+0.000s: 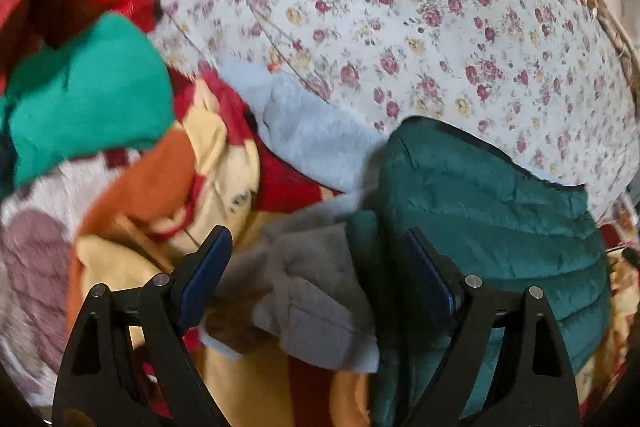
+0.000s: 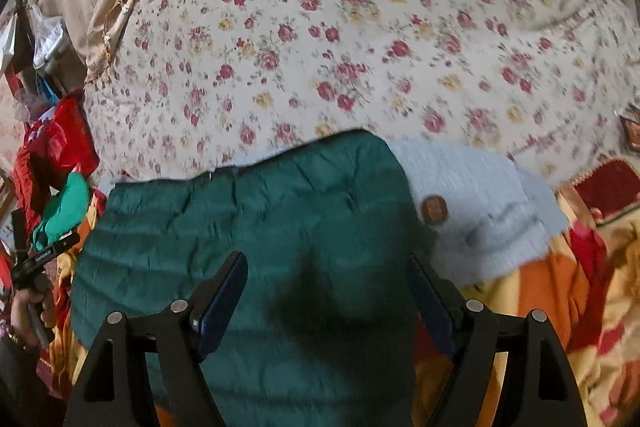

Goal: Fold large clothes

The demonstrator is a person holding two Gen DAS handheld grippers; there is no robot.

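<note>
Both grippers stand open and hold nothing. Between the fingers of the right gripper point(image 2: 326, 291) and just ahead of them lies the dark green quilted jacket point(image 2: 256, 227), spread over a pale blue fleece garment point(image 2: 480, 195) with a brown button point(image 2: 435, 209). The left gripper point(image 1: 318, 265) hovers over a grey fleece piece point(image 1: 316, 299), the jacket beside its right finger. Beyond both stretches the flowered bedspread point(image 2: 360, 47). To fold well, I would pinch only the jacket's edge, one layer, at matching corners, keeping clear of the fleece beneath and the pile of other clothes.
</note>
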